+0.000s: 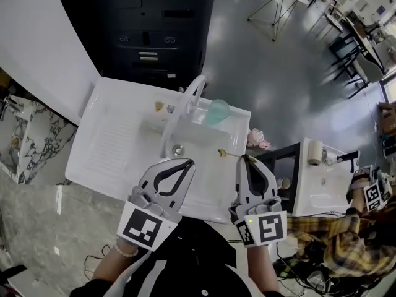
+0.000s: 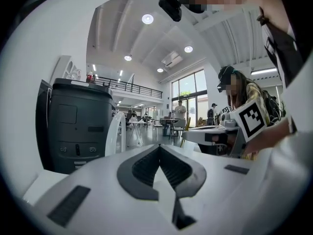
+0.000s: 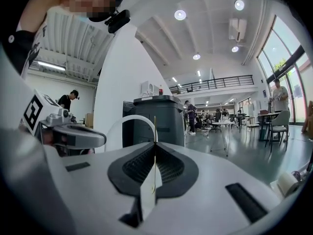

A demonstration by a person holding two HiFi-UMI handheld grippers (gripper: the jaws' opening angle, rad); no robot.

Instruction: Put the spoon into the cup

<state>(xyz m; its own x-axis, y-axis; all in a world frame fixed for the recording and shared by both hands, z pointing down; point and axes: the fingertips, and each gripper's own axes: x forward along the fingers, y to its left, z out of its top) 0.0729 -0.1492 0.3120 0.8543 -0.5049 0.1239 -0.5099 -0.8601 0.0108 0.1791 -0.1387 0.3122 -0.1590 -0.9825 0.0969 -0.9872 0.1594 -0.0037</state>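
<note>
White sink (image 1: 111,135) holds a pale-green translucent cup (image 1: 218,111), eleven o'clock from the right tool (image 1: 249,160) clamping a thin gold spoon (image 1: 230,154); left tool (image 1: 188,163) closed, empty.

The spoon (image 1: 228,154) is gold against the white sink (image 1: 111,141). The cup (image 1: 218,111) is translucent sea-green. The left tongs (image 1: 187,163) and right tongs (image 1: 248,160) are white with dark grey ribbed pads (image 3: 168,168). Each marker cube (image 1: 143,226) bears black-and-white squares. The far cabinet (image 1: 148,30) is black, the floor (image 1: 260,60) glossy grey. At the right, a sleeve (image 1: 334,243) is yellow-brown plaid.
</note>
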